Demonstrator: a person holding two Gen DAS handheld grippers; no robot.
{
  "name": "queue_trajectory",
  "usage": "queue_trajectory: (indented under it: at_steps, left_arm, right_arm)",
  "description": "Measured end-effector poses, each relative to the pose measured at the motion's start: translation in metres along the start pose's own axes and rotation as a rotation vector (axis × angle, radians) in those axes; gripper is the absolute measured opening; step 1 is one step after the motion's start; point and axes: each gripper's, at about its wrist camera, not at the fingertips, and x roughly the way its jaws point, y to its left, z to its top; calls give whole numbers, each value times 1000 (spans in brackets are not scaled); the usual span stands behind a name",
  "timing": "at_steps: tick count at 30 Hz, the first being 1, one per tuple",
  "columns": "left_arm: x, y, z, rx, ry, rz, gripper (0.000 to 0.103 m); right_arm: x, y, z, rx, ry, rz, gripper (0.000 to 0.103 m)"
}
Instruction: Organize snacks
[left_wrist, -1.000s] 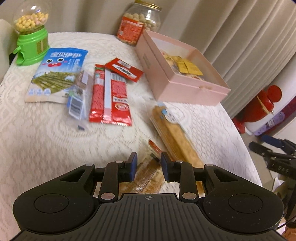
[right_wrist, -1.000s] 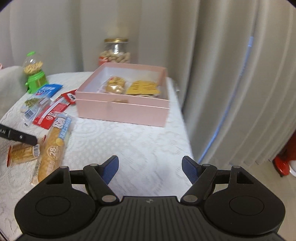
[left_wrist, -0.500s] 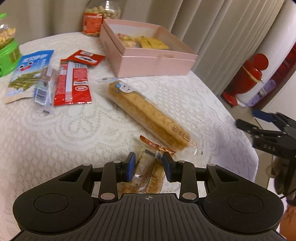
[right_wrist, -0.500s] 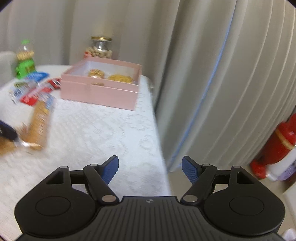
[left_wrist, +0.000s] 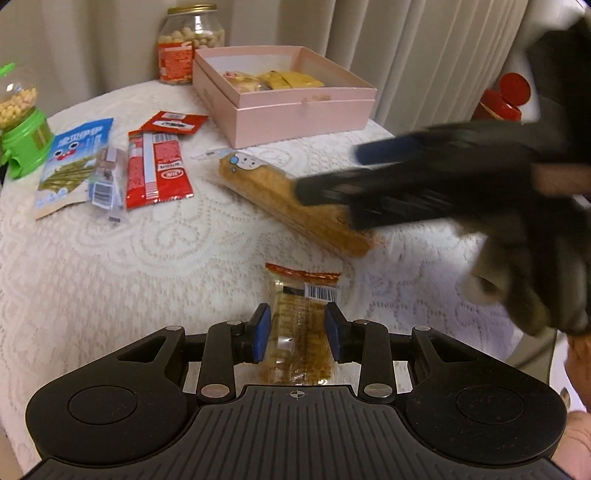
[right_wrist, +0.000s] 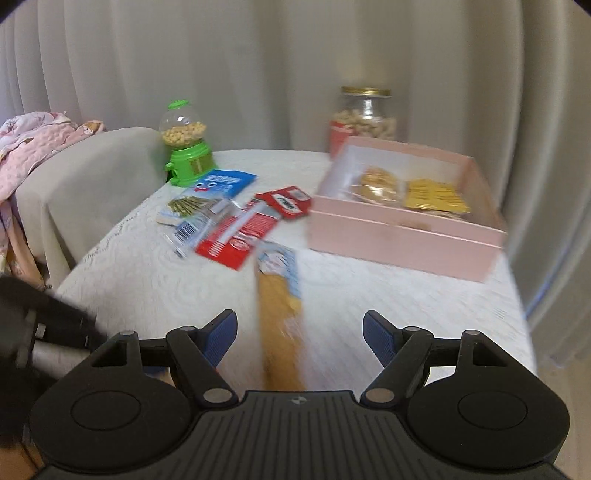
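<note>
Above white lace-covered bench (left_wrist: 110, 277): pinching clear-wrapped brown snack packet (left_wrist: 301, 295) in left hand-held gripper (left_wrist: 297, 326), jaws just eased wider, likely for pink cardboard box (left_wrist: 295, 114) at twelve o'clock; right hand-held gripper (right_wrist: 300, 332) spread.

We get two fisheye cams, each riding low behind its own gripper, tilted down at the table (left_wrist: 129, 258) from close up. The left one faces across toward the pink box (left_wrist: 295, 110); both share the box, the jar (right_wrist: 364, 118) and the long cracker pack (right_wrist: 280, 314).
</note>
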Motion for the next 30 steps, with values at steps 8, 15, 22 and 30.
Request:
queue_trajectory:
  at_steps: [8,15,22,30]
  left_arm:
    - [-1,-1,-6,-4,-3,-7,36]
    - [3,-1,-5,22,-1,-17,41]
    - [18,-7,1,53,22,-62,35]
    - [28,16,27,-54,-76,43,26]
  right_arm:
    - [53,8,7,53,142,38,33]
    - [24,-17,-3,124,122,-14,27]
    - [-6,-31,-9,92,39,-152,27]
    - [-5,-48,-19,154,70,-175,39]
